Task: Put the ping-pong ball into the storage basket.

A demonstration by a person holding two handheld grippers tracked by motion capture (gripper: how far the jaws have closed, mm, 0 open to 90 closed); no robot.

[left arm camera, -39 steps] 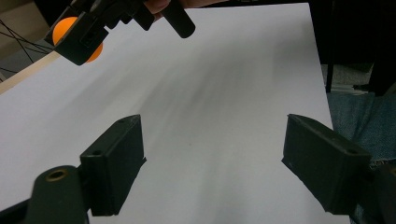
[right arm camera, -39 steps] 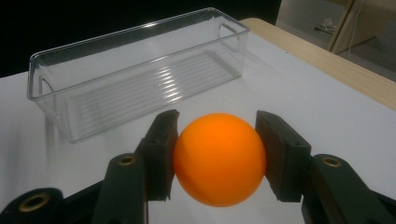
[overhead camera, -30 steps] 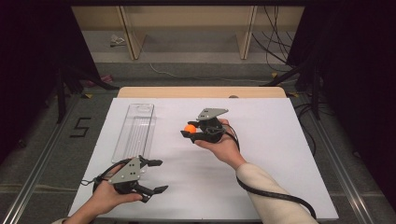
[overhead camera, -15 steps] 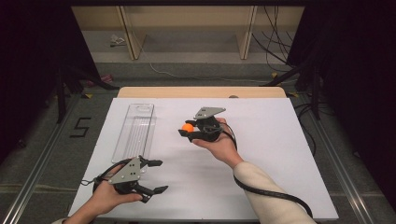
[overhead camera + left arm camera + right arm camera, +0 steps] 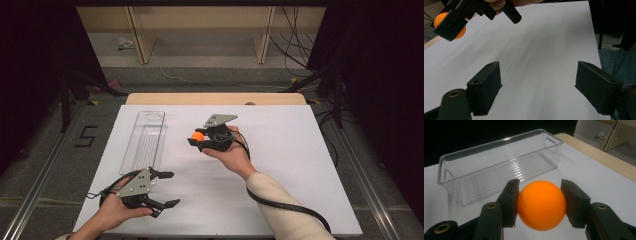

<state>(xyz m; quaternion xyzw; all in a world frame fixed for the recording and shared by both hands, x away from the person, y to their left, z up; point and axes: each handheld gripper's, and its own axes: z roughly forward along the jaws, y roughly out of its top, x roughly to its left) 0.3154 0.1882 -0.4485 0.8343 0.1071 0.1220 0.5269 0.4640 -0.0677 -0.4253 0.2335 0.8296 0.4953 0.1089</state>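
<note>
Item: 1 orange ball, clamped between the 2 jaws of the right gripper, held above the white table just right of the clear bin. Left gripper: jaws wide apart, near the table's front edge.

Orange ball half hidden behind right tool.

There was one orange ball, and it sat just beside the one clear plastic bin, on the bin's right in the high view. Two handheld grippers were counted: the right gripper near that bin's middle and the left gripper off its near end.
</note>
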